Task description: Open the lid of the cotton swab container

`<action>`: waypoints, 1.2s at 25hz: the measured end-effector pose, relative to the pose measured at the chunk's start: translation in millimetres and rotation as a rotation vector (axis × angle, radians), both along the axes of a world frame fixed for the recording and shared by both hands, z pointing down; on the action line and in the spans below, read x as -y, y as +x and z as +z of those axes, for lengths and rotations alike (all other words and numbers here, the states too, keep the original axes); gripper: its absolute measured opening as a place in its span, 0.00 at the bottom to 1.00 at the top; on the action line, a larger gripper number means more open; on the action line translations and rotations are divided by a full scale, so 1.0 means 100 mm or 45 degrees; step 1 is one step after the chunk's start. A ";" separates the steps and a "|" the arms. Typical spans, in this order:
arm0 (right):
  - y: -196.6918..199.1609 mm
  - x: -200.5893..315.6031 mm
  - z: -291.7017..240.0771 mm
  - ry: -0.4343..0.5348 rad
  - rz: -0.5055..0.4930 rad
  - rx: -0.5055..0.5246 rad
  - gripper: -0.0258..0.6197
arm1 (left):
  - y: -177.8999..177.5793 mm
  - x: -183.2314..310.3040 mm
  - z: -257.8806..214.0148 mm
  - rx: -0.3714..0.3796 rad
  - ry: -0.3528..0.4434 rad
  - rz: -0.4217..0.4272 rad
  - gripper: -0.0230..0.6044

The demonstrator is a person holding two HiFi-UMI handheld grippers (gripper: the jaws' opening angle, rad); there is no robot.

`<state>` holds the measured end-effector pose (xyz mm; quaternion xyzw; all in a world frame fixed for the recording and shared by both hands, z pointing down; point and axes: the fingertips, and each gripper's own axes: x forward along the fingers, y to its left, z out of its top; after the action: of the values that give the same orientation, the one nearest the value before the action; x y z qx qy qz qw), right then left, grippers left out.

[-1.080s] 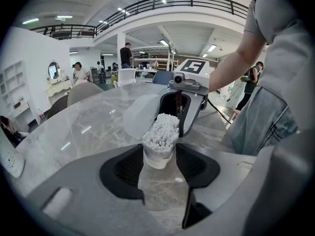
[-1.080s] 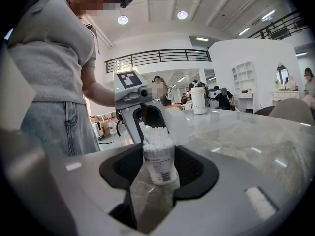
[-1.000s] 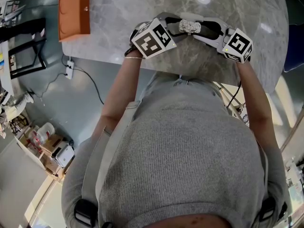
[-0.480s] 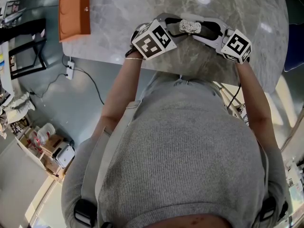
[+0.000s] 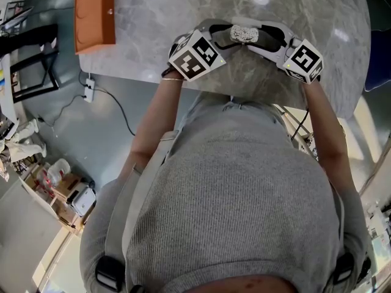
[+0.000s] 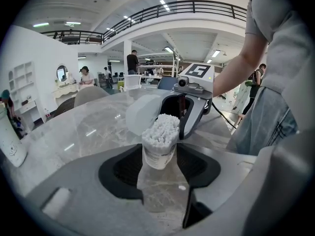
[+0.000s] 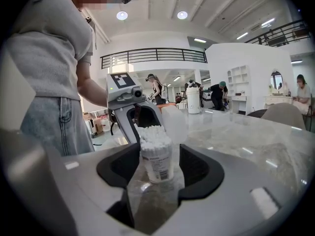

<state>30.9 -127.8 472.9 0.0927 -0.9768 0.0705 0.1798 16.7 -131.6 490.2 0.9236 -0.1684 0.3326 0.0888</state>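
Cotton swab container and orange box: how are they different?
The cotton swab container is small, round and white on top. The orange box is bigger and rectangular. The container stands upright in the middle, while the box lies flat at the table's left corner. Both are on the marble table.

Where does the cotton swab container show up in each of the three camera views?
Head view: the cotton swab container is at top centre, near the table edge closest to the person.
Left gripper view: the container is at picture centre, leaning slightly.
Right gripper view: the container is just below centre, upright.
Shared landmark: the grey marble table under it.
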 end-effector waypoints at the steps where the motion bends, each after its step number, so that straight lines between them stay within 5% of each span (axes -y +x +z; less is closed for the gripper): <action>1: 0.00 0.00 0.00 0.000 0.005 0.003 0.42 | -0.01 0.00 -0.01 -0.004 0.001 -0.003 0.39; 30: 0.37 0.06 -0.38 0.066 0.287 0.184 0.41 | -0.28 0.09 -0.35 -0.145 0.188 -0.276 0.38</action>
<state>68.0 -133.8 435.3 0.2010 -0.9721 0.0713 0.0975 -11.0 -140.4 455.3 0.9214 -0.2859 0.2550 0.0655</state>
